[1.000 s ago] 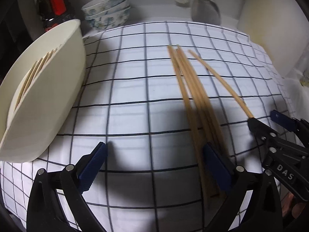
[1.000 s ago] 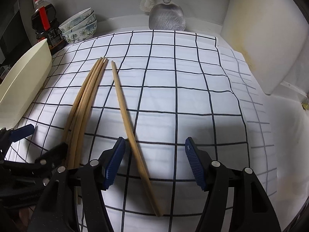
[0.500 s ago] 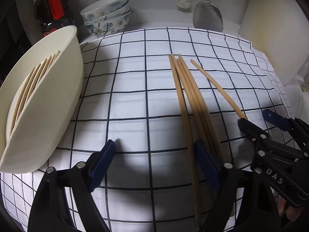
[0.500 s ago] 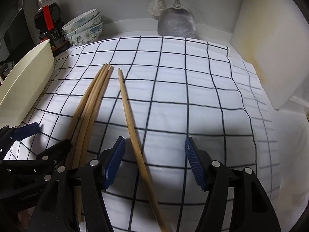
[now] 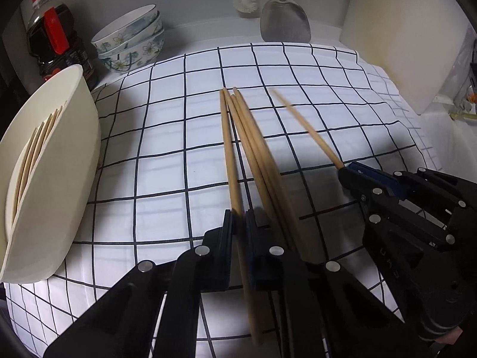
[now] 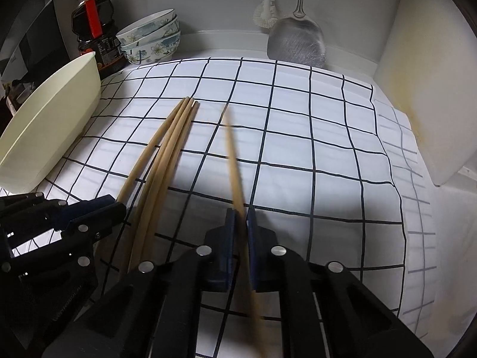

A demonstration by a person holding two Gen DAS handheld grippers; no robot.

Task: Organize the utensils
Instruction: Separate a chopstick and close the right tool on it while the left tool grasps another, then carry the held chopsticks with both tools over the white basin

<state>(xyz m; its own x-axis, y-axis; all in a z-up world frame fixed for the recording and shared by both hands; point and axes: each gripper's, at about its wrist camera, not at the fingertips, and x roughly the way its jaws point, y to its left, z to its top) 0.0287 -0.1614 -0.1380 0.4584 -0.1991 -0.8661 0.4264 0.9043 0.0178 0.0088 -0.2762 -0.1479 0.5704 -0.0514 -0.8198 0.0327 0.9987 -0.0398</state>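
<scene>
Several wooden chopsticks [image 5: 256, 155] lie in a bundle on the checked cloth [image 5: 167, 179]. My left gripper [image 5: 238, 220] is closing its jaws, and its pads press on the leftmost chopstick [image 5: 229, 161] of that bundle. A single chopstick [image 6: 234, 161] lies apart to the right; my right gripper [image 6: 240, 217] is closing too, pads pinching it. Each gripper shows in the other's view: the right gripper [image 5: 345, 173] and the left gripper [image 6: 116, 205]. A cream utensil holder [image 5: 59, 185] at the left holds several chopsticks [image 5: 32, 155].
Stacked floral bowls [image 5: 131, 41] and a dark sauce bottle [image 5: 50, 38] stand at the back left. A metal spatula [image 5: 284, 24] and a brush [image 5: 246, 0] hang on the back wall. A white board [image 5: 399, 29] leans at the right.
Both grippers went from wide open to shut. The left one shifted right and closed on the bundle's leftmost chopstick; the right one closed on the single chopstick.
</scene>
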